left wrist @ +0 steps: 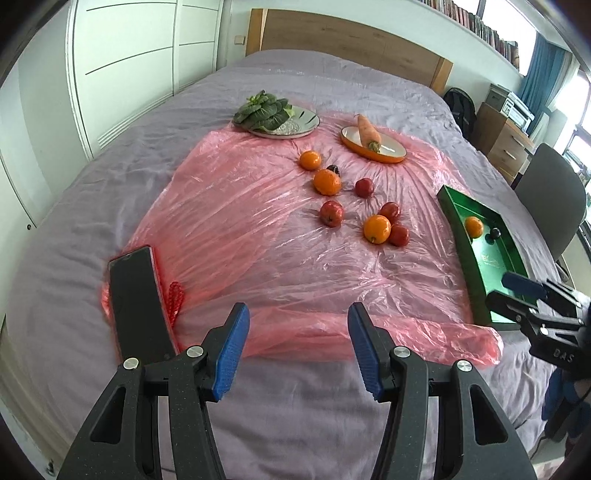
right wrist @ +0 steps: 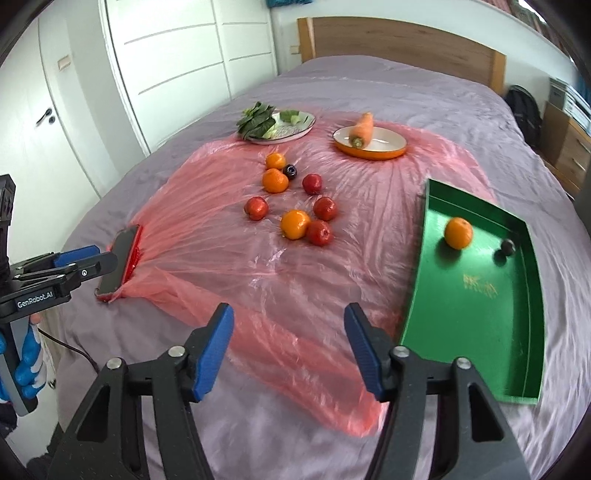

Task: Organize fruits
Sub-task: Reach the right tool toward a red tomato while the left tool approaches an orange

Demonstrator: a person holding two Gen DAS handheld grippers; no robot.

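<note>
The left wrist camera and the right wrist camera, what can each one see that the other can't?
Only the left wrist view shows the grey chair, the blue curtain and the bookshelf. Only the right wrist view shows the door handle and the person's blue glove holding the left hand-held gripper. Both show the green tray with one orange and a dark fruit inside, the loose fruit on the pink plastic sheet, the carrot, the leafy greens and the phone.
</note>
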